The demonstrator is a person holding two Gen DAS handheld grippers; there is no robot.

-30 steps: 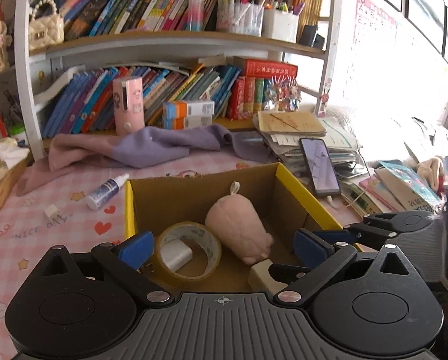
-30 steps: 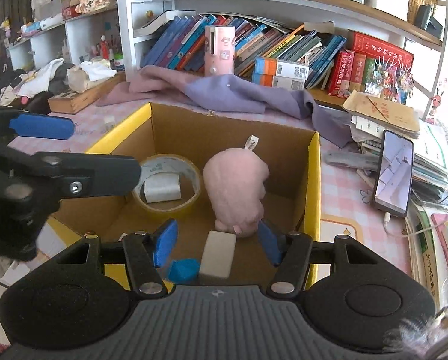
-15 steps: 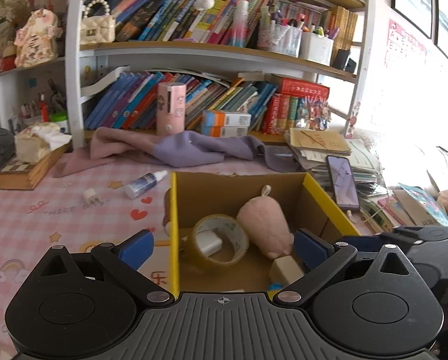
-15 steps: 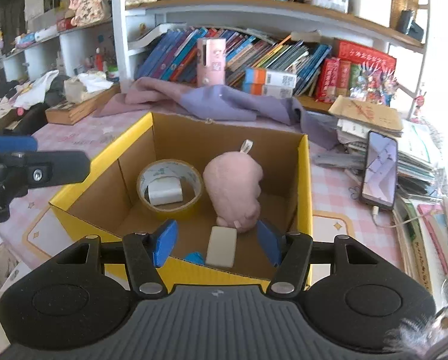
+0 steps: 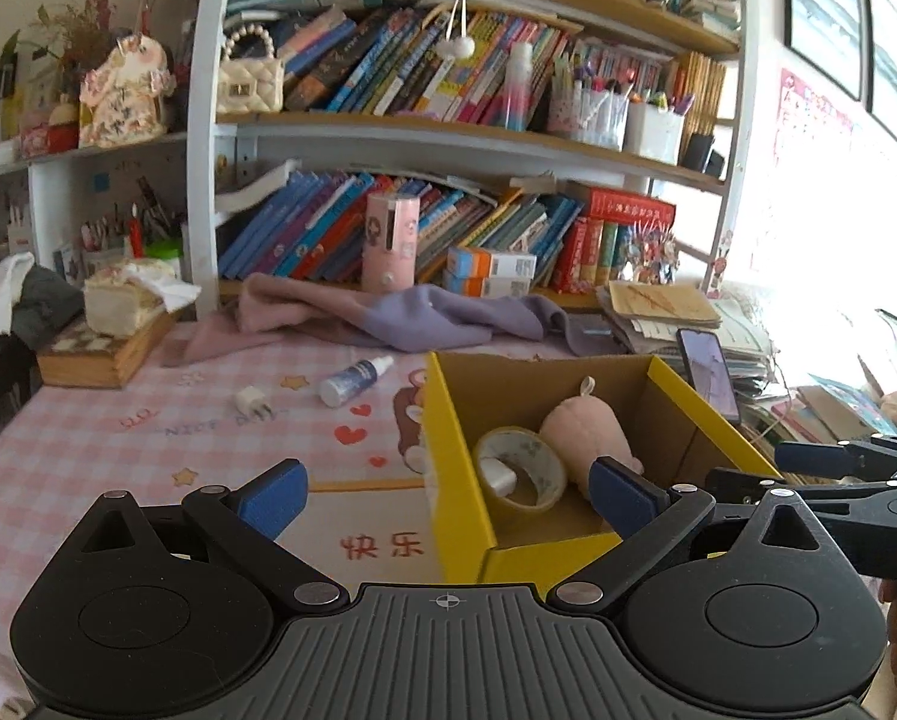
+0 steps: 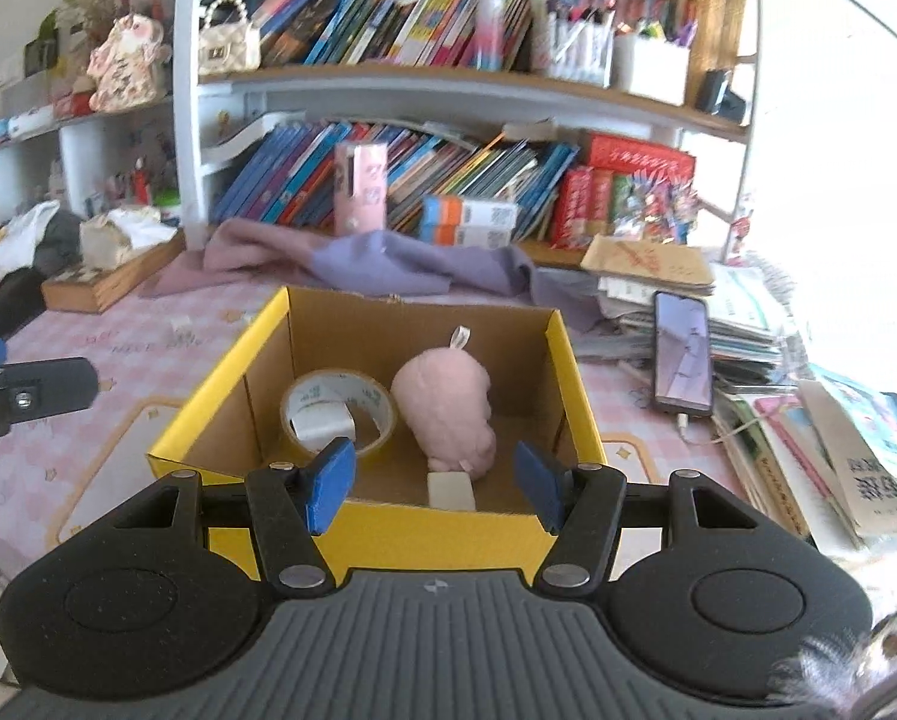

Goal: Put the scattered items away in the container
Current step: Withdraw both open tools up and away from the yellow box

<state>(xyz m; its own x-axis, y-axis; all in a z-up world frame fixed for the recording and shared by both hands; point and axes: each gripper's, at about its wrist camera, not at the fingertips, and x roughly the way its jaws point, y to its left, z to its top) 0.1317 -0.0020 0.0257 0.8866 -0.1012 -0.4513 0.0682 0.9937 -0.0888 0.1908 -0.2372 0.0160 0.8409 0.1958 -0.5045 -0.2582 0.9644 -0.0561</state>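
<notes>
A yellow-rimmed cardboard box [image 6: 256,354] [image 5: 448,432] stands on the pink checked tablecloth. Inside lie a tape roll [image 6: 338,408] [image 5: 520,468] with a white block in its hole, a pink plush toy [image 6: 445,405] [image 5: 589,432] and a pale eraser [image 6: 451,489]. Left of the box on the cloth lie a small spray bottle [image 5: 355,381] and a white plug adapter [image 5: 249,402]. My right gripper [image 6: 433,477] hovers open and empty at the box's near wall. My left gripper [image 5: 445,489] is open and empty, over the box's left wall.
A purple-pink cloth [image 5: 388,315] lies behind the box under the bookshelf. A phone [image 6: 682,354] rests on a stack of papers and books to the right. A wooden tray with a tissue pack [image 5: 118,306] sits at the far left.
Both grippers have drawn back out of the box and risen a little. The left one has also shifted left, so more of the tablecloth, the bottle and the plug adapter show.
</notes>
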